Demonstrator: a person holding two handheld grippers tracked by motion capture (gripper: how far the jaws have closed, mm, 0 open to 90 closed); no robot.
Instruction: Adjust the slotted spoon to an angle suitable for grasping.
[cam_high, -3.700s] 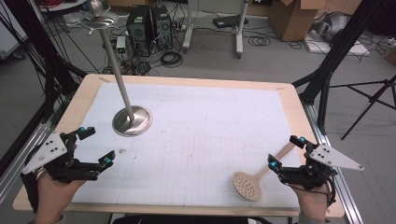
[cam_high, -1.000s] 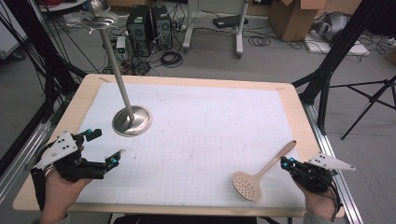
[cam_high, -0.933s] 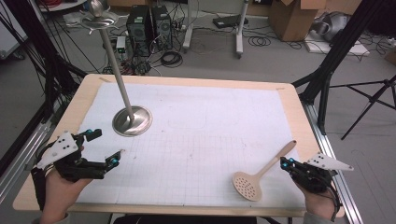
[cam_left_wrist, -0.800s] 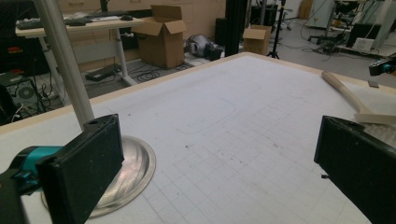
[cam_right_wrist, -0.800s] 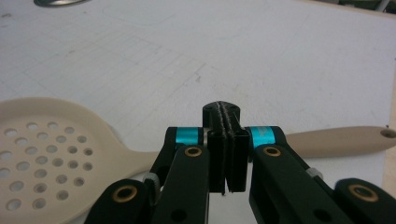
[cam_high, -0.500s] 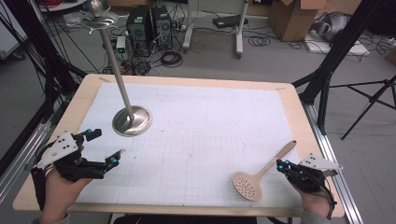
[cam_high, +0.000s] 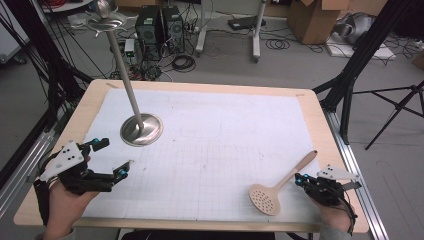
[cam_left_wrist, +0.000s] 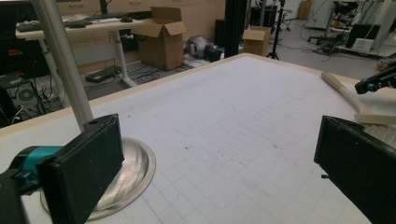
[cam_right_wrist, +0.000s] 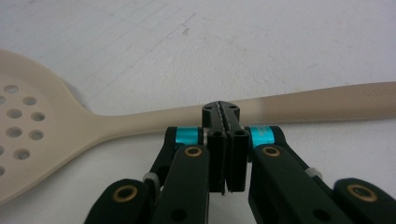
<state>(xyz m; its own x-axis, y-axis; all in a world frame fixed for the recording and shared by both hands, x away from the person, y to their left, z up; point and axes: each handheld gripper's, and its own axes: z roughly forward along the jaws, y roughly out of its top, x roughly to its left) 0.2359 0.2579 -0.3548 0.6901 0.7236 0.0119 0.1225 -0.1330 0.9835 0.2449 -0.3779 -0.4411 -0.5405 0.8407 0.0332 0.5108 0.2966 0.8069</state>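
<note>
1 slotted spoon (cam_high: 280, 187) just ahead of the clenched, empty right gripper (cam_high: 299, 178); 1 left gripper (cam_high: 116, 159), released; 1 metal stand (cam_high: 141, 129) beyond it.

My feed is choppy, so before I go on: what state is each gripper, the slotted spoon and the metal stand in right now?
Left gripper: jaws wide open, nothing between them, held over the mat.
Right gripper: jaws shut together, empty, tips right beside the spoon's handle.
Slotted spoon: lying flat on the mat, not held.
Metal stand: round base flat on the mat, pole upright, untouched.
</note>
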